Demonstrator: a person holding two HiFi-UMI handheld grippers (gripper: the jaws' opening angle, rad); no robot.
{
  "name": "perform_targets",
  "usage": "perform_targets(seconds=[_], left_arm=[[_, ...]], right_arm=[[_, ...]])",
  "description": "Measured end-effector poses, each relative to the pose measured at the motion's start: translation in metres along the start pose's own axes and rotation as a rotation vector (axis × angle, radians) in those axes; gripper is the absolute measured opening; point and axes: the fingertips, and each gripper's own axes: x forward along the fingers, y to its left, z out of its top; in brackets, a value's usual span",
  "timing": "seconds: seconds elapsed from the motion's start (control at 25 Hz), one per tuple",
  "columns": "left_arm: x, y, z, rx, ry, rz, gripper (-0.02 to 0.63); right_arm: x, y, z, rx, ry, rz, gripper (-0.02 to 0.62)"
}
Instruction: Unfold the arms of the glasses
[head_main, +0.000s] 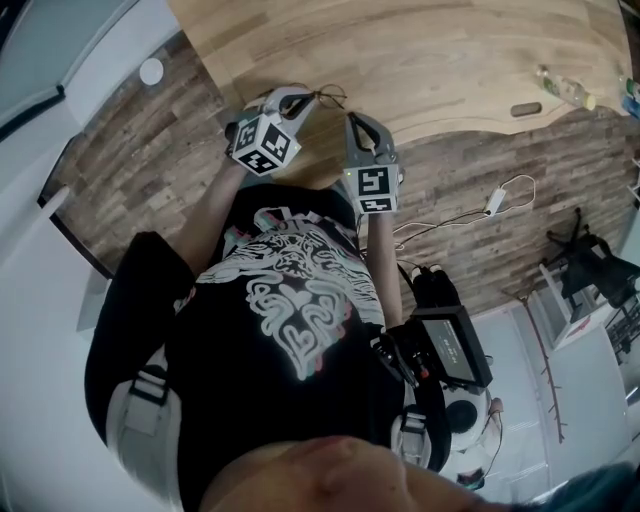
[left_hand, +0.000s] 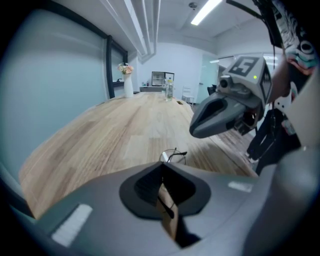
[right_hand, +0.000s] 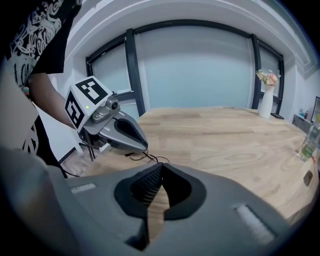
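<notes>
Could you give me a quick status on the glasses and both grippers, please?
Left gripper shut, apparently pinching the glasses low over the table. Right gripper shut, empty, close beside. Fold state unreadable. Nothing blocking.

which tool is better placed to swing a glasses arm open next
Right, probably. The left tool looks shut on the glasses, so it is already acting as the hold. The right tool is shut on nothing and sits close beside them with its tip toward the frame, free to take an arm.
</notes>
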Motion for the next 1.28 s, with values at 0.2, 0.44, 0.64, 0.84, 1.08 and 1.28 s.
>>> perform_targets(seconds=[0.2,0.44,0.64,0.84,1.08,1.28], left_arm=[[0.010,-0.001,0.000,0.058,0.027,-0.017,-0.011],[0.016,-0.006,-0.003,0.107,0.056,-0.045,0.014],[0.020,-0.004,-0.004,0.152,0.093,-0.062,0.015],[0.027,-0.004,-0.009,0.214,0.146,-0.080,0.015],[0.031,-0.003,-0.009,0.237,0.158,-0.088,0.015],[0.031,-0.002,-0.008,0.258,0.156,-0.079,-0.003]], right_arm=[[0.008,-0.004,-0.003,0.012,0.017,0.022,0.000],[0.013,-0.008,-0.002,0.007,0.021,0.037,0.002],[0.015,-0.010,-0.001,0.000,0.029,0.042,0.002],[0.015,-0.012,-0.002,0.007,0.035,0.046,0.002],[0.016,-0.016,-0.004,0.009,0.039,0.045,0.002],[0.015,-0.017,-0.005,0.006,0.049,0.053,0.002]])
